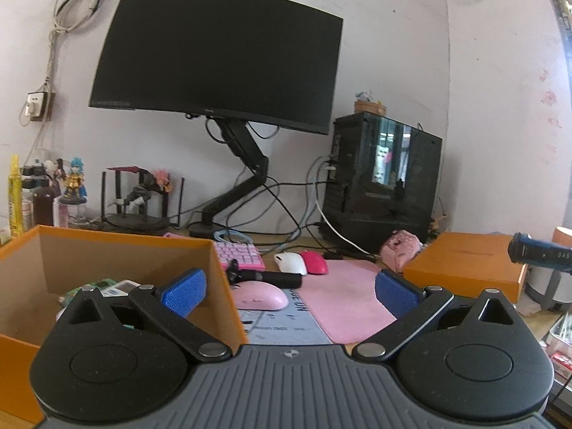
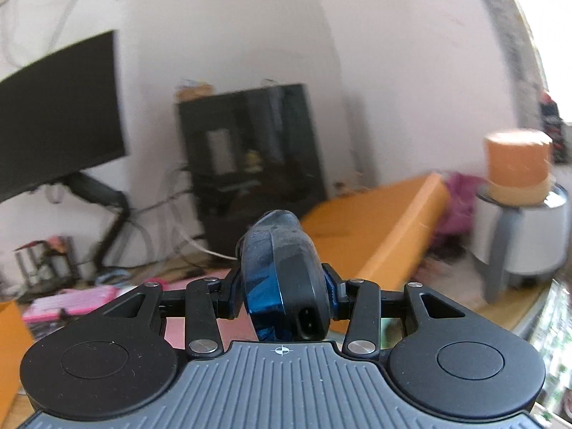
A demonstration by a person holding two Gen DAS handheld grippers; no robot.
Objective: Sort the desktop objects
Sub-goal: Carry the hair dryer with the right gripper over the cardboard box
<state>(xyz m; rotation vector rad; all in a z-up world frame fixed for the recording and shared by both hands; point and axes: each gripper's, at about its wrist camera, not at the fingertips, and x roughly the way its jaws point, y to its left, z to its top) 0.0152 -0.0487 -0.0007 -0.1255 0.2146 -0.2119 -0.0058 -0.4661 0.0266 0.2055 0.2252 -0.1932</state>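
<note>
My right gripper (image 2: 284,295) is shut on a blue-and-black electric shaver (image 2: 282,271), held up in the air; the same shaver (image 1: 536,250) pokes in at the right edge of the left wrist view. My left gripper (image 1: 289,291) is open with nothing between its blue pads, hovering beside the open orange box (image 1: 118,250), which holds several small items. On the pink desk mat (image 1: 343,296) lie a pink mouse (image 1: 262,296), a white mouse (image 1: 291,262), a magenta mouse (image 1: 314,261) and a black cylindrical device (image 1: 268,278). A pink keyboard (image 1: 237,254) lies behind them.
A closed flat orange box (image 1: 464,268) sits at the right beside a pink gadget (image 1: 400,246). The monitor on its arm (image 1: 218,60), a black PC case (image 1: 382,178), cables, figurines (image 1: 73,178) and bottles line the back wall. A white appliance with an orange top (image 2: 518,211) stands far right.
</note>
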